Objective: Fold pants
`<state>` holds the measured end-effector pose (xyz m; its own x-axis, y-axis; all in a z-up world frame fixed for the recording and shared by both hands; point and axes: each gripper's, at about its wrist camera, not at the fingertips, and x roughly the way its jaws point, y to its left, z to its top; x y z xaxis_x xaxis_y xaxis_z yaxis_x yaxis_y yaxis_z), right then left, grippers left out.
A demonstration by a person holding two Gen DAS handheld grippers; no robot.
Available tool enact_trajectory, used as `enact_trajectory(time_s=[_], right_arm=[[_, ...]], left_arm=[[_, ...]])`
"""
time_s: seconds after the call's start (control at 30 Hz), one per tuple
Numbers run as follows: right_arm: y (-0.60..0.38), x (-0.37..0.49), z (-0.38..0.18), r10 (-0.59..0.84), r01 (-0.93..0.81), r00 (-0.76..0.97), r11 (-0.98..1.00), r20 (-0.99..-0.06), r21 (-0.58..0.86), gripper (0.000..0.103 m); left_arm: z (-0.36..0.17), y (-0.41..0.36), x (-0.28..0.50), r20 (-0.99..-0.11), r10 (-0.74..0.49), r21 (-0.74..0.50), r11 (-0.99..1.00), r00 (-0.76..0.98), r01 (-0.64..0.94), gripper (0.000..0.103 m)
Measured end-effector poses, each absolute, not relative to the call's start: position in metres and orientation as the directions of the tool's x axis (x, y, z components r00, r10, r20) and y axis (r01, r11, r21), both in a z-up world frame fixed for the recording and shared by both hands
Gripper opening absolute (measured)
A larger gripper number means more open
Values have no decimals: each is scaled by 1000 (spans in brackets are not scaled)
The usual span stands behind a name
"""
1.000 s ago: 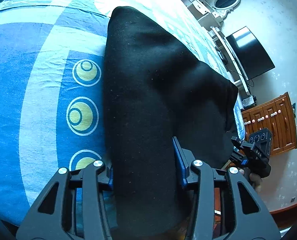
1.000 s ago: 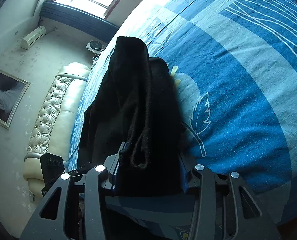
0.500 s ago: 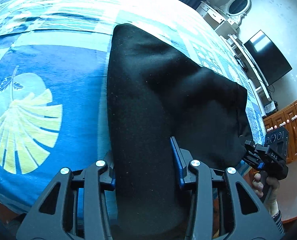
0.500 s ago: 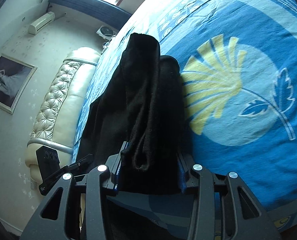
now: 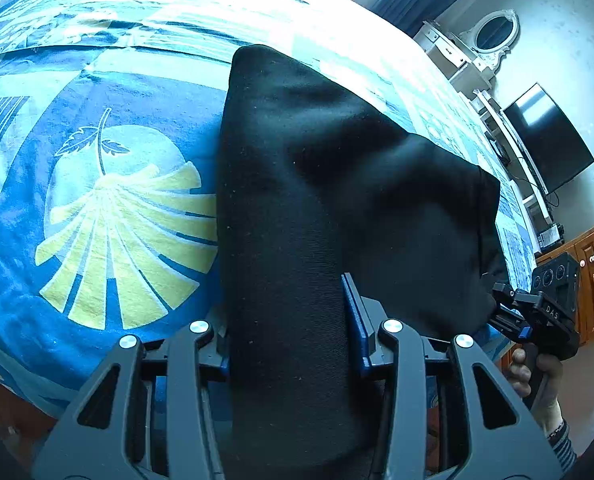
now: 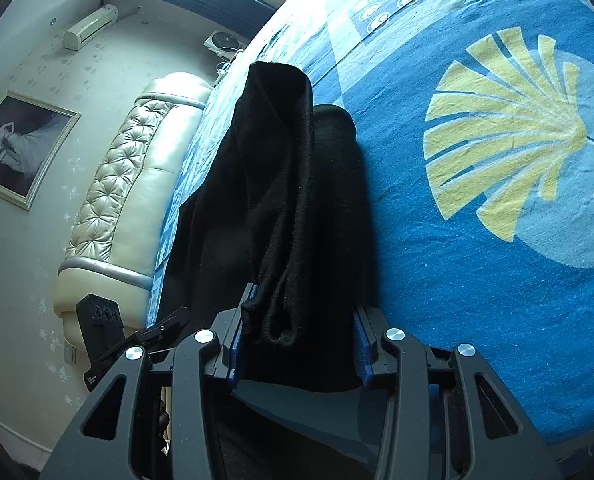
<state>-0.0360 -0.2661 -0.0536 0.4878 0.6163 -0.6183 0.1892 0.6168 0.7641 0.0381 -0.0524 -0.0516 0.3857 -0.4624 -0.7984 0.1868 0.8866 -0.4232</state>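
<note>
Blue leaf-patterned bedspread (image 5: 109,208) lies beneath both claws. Left gripper (image 5: 287,320) pinches the black pants (image 5: 297,208), which stretch ahead of it over the bed (thick, lint-flecked fabric). Right gripper (image 6: 297,332) clamps a bunched, layered edge of them, the rest trailing forward and leftward.

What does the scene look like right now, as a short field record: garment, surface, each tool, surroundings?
garment: black fabric pants, bunched, lifted at the near end, far end lying on the bed
surface: blue bedspread with a yellow leaf print
left tool: shut on the pants
right tool: shut on the pants, folded hems showing between its pads
surroundings: cream tufted headboard; dark flat screen
</note>
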Motion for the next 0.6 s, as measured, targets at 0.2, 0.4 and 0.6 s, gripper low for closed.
enact_trajectory(time_s=[0.2,0.4,0.6], right_arm=[[-265,-36,-53,614,190,497,612,-613,767,42],[-269,-37,-54,615,190,499,610,-611,769,42],[-271,-38,-54,619,188,502,603,-604,775,42]], left_arm=[[-56,-51,38,-795,-467,-429,884,387,186,43],[-56,-41,33,-793,-470,-432,883,388,185,44],[-57,-39,33,-794,-471,-436,882,385,179,47]])
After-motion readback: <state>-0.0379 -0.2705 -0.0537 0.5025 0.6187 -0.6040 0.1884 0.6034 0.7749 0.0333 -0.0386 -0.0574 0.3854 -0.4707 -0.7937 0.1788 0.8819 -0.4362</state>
